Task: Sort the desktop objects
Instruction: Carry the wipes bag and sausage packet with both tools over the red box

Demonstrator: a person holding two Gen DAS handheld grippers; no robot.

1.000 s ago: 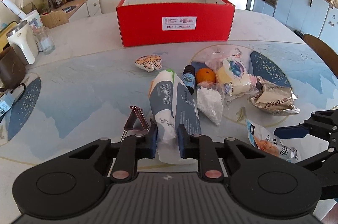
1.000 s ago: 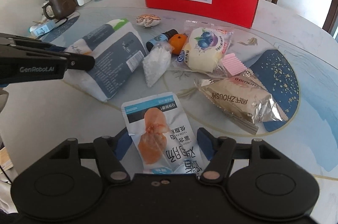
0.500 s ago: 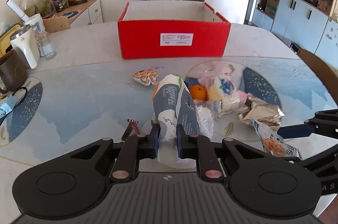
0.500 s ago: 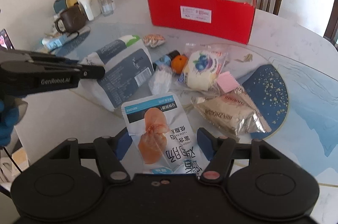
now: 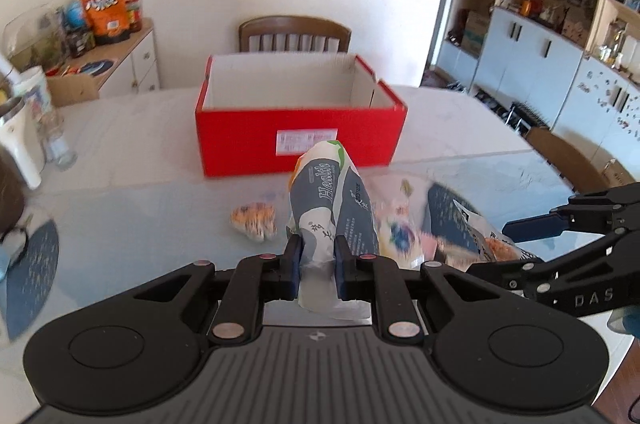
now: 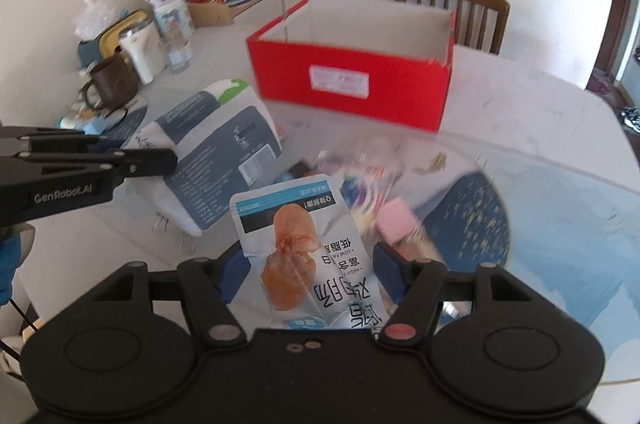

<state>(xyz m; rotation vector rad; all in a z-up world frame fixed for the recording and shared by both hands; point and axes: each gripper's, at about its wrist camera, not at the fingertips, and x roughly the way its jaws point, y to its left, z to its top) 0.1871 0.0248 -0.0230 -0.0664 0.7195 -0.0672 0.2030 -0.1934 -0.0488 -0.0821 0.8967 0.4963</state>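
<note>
My left gripper (image 5: pixel 316 256) is shut on a grey-and-white "Health" bag (image 5: pixel 332 207) and holds it up above the table. The bag also shows in the right wrist view (image 6: pixel 216 151). My right gripper (image 6: pixel 306 268) is shut on a white-and-blue chicken snack pouch (image 6: pixel 304 248), lifted off the table; the pouch also shows in the left wrist view (image 5: pixel 484 240). The open red box (image 5: pixel 300 119) stands empty at the far side of the table, ahead of both grippers; it also shows in the right wrist view (image 6: pixel 352 71).
Blurred snack packets (image 6: pixel 360 175), a pink item (image 6: pixel 396 224) and a small patterned pouch (image 5: pixel 254 220) lie on the table below. A brown mug (image 6: pixel 112 79), a white kettle (image 6: pixel 140 47) and a glass stand at the left. A wooden chair (image 5: pixel 294 33) is behind the box.
Both grippers have risen and moved toward the red box, each carrying its packet. The box now looks closer and its inside shows.
</note>
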